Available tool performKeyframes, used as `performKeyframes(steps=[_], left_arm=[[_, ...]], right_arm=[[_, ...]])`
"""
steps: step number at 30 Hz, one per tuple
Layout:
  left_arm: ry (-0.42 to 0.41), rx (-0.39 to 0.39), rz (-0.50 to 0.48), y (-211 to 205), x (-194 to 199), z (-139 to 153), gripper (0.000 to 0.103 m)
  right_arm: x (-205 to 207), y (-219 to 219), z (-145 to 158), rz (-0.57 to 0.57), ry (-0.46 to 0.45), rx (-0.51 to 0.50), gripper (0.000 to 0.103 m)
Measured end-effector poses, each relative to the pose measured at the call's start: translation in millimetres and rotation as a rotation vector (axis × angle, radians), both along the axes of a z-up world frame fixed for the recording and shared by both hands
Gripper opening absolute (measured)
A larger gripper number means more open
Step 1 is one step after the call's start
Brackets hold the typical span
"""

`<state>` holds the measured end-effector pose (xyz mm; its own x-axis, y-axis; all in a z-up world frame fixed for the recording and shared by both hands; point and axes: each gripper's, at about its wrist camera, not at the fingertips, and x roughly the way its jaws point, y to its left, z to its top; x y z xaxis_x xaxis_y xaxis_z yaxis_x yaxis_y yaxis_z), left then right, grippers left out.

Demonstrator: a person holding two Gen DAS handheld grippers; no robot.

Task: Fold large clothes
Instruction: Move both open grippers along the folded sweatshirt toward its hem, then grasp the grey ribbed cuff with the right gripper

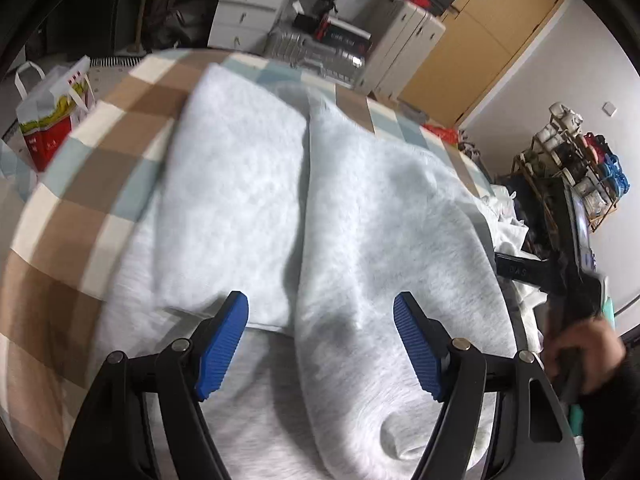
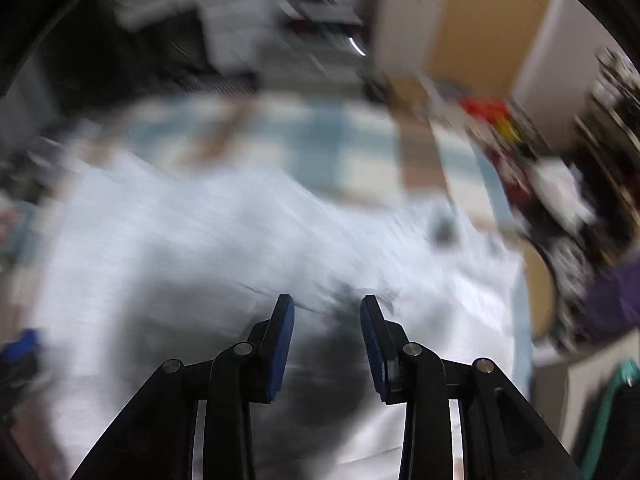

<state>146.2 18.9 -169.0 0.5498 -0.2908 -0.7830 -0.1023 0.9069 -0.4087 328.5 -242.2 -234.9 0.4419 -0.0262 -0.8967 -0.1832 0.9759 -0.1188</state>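
Observation:
A large pale grey garment (image 1: 320,208) lies spread on a checked bedspread (image 1: 80,184), with its two halves folded in so they meet along a middle seam. My left gripper (image 1: 320,308) hovers over the near part of it, open wide, nothing between its blue pads (image 1: 224,344). In the right wrist view, heavily blurred, the same garment (image 2: 200,240) fills the middle. My right gripper (image 2: 327,312) is above it, open to a moderate gap, with nothing held. The right tool and a hand (image 1: 584,344) show at the right edge of the left wrist view.
Beyond the bed stand white drawer units (image 1: 248,8), a silver case (image 1: 316,52) and a wooden door (image 1: 484,40). A paper bag (image 1: 52,112) sits at the left. A rack of small items (image 1: 576,160) and piled clothes (image 1: 512,216) crowd the right side.

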Motion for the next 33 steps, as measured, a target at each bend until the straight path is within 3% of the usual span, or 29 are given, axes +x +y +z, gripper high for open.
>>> performKeyframes(steps=[2,3,5,6,7,9,10,11,13,15,17,20,21,23,25,26,27,28,30,33], left_arm=[[0.008,0.013,0.001,-0.2,3.2,0.2,0.071],[0.01,0.033,-0.009,1.4,5.2,4.9,0.071],[-0.026,0.043,-0.015,12.1,2.9,22.5,0.071],[-0.066,0.05,-0.009,22.4,-1.2,36.0,0.071],[-0.104,0.086,0.012,33.1,-4.6,48.1,0.071],[-0.138,0.197,0.069,52.0,-4.3,63.6,0.071],[-0.128,0.239,0.094,62.7,0.4,67.9,0.072],[-0.092,0.263,0.085,70.5,9.5,68.1,0.08],[0.007,0.3,0.011,78.8,30.5,59.9,0.081],[0.125,0.364,-0.043,87.3,53.3,44.8,0.081],[0.15,0.343,-0.017,100.7,63.7,34.9,0.081],[0.245,0.191,-0.079,103.5,72.9,14.6,0.081],[0.252,0.192,-0.106,98.6,74.1,13.6,0.08],[0.267,0.284,-0.168,83.7,74.6,5.7,0.065],[0.273,0.283,-0.178,79.7,74.8,3.1,0.061],[0.291,0.243,-0.173,81.0,74.1,0.5,0.047],[0.3,0.211,-0.173,77.9,73.8,1.4,0.041],[0.309,0.201,-0.174,76.7,73.9,0.6,0.039],[0.314,0.237,-0.194,71.1,73.8,-2.8,0.038],[0.314,0.248,-0.204,67.4,77.0,-5.2,0.038]], right_arm=[[-4.5,-6.4,-2.5,0.024,-0.059,0.029,0.035],[-5.8,-11.5,-1.9,0.03,-0.046,0.051,0.036],[-14.3,-29.7,14.0,0.049,-0.078,0.147,0.031],[-16.9,-39.8,23.1,0.038,-0.108,0.194,0.035],[-19.8,-54.8,33.1,0.008,-0.137,0.231,0.039],[-14.9,-71.6,52.8,-0.035,-0.17,0.212,0.073],[-14.5,-85.5,55.4,-0.065,-0.2,0.177,0.076],[-6.4,-88.9,58.7,-0.083,-0.209,0.154,0.076],[5.1,-109.6,52.9,-0.107,-0.167,0.174,0.076],[17.4,-126.4,46.2,-0.112,-0.097,0.299,0.074],[22.6,-126.0,35.1,-0.137,-0.025,0.342,0.071],[20.5,-121.2,32.0,-0.117,0.005,0.372,0.073],[23.0,-121.1,31.0,-0.107,0.015,0.371,0.073],[22.8,-117.7,27.9,-0.089,0.045,0.373,0.073],[19.6,-115.0,24.0,-0.063,0.075,0.386,0.072],[14.8,-115.4,24.4,-0.053,0.077,0.384,0.065],[15.2,-113.7,23.4,-0.038,0.073,0.382,0.056],[11.9,-110.8,26.3,-0.025,0.062,0.367,0.054],[7.9,-102.5,31.4,0.006,0.033,0.345,0.04],[9.1,-90.4,32.5,0.029,0.015,0.282,0.035]])
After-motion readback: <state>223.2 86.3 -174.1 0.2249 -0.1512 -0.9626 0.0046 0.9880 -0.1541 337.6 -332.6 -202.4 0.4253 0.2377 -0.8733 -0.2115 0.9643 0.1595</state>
